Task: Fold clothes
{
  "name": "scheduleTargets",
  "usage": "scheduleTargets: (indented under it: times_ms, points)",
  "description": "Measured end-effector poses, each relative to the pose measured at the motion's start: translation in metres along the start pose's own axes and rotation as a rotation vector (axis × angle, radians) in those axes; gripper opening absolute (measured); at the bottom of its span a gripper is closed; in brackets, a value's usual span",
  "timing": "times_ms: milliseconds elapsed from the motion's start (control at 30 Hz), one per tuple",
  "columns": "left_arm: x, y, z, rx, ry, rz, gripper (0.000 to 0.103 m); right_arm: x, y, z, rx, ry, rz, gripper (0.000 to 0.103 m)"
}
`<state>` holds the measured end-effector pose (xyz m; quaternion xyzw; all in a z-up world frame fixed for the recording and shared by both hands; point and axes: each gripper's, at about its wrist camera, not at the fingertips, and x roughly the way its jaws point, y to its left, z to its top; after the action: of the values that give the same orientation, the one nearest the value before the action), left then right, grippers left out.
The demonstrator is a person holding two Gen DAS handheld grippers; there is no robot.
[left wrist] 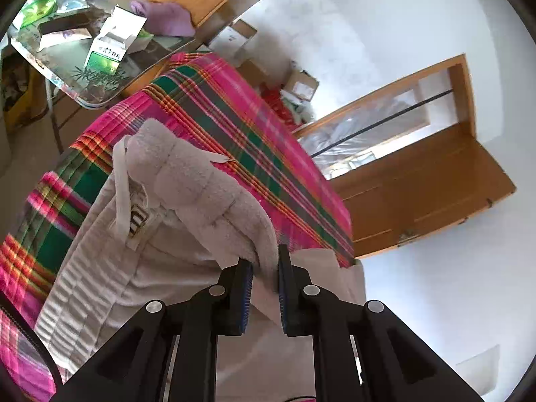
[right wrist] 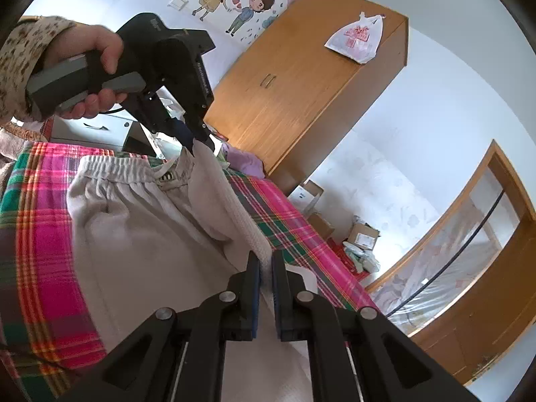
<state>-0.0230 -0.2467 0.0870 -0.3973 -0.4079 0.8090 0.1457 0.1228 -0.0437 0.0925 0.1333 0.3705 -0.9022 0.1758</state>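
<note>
The beige trousers (right wrist: pixel 134 234) lie on the plaid bed (right wrist: pixel 50 251), elastic waistband toward the far end, long axis running back toward the cameras. One side edge is lifted taut between both tools: the left hand-held gripper (right wrist: pixel 196 140) clamps it at the waistband, the right hand-held gripper (right wrist: pixel 266 268) clamps it lower down.

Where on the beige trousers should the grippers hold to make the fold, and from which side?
Probably along the fleecy edge where they already grip. The left gripper pinches the beige trousers at the waistband end, the right gripper further down the same raised edge. That edge stands lifted off the plaid sheet, so coming from its open side gives the pads cloth on both faces.
</note>
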Motion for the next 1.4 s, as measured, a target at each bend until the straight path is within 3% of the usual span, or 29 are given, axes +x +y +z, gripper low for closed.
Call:
scheduleTargets:
  times_ms: [300,500,900,1033,1200,1400]
  points:
    - [-0.02,0.03,-0.048,0.038,-0.015,0.002,0.014,-0.02,0.04,-0.019,-0.039,0.071,0.028,0.007]
    - [-0.013,0.065,-0.074,-0.014,-0.005,0.011,0.014,-0.014,0.064,-0.043,-0.029,0.139,0.092,0.007]
    - [-0.026,0.082,-0.091,-0.018,-0.063,0.014,0.011,-0.016,0.067,-0.059,0.031,0.156,0.114,0.007]
    - [-0.019,0.089,-0.089,-0.065,-0.019,-0.011,0.011,-0.01,0.064,-0.063,0.047,0.18,0.131,0.007]
    - [-0.026,0.103,-0.093,-0.11,-0.04,-0.025,0.011,0.003,0.089,-0.077,-0.05,0.243,0.146,0.007]
    - [-0.053,0.108,-0.098,-0.098,-0.084,0.057,0.011,0.004,0.077,-0.075,0.012,0.262,0.201,0.007]
